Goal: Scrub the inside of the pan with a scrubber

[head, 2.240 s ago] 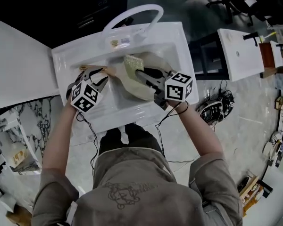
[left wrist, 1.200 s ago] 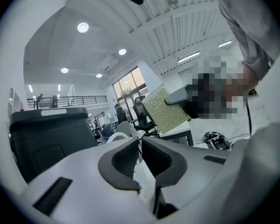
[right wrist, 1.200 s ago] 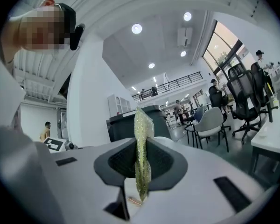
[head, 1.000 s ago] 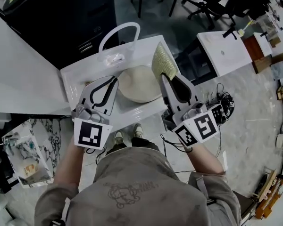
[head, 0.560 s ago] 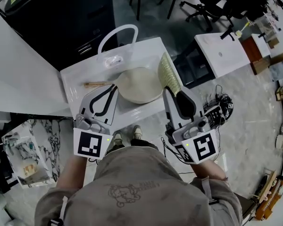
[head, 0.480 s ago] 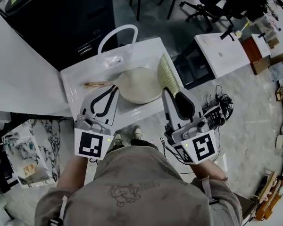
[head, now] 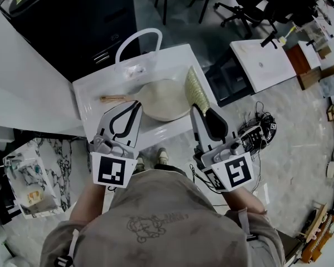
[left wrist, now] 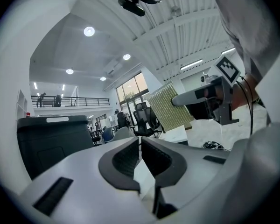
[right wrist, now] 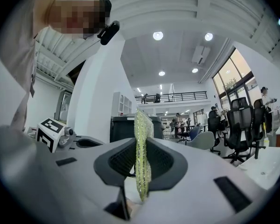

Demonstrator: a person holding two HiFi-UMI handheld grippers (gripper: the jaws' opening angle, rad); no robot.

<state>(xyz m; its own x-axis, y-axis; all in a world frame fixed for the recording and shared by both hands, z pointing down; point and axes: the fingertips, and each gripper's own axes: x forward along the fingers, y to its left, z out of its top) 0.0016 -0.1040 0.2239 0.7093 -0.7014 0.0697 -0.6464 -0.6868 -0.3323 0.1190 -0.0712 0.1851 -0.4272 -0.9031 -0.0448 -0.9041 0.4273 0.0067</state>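
While left gripper (head: 137, 105) jaws meet empty | right gripper (head: 193, 109) jaws clamp scrubber (head: 193, 87), long axis along them

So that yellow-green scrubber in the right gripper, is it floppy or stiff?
Probably fairly stiff: the scrubber stands straight out beyond the right gripper, pinched at one edge only, without drooping. Likely light, since edge-on it looks thin. Its rough, glittery weave should resist slipping.
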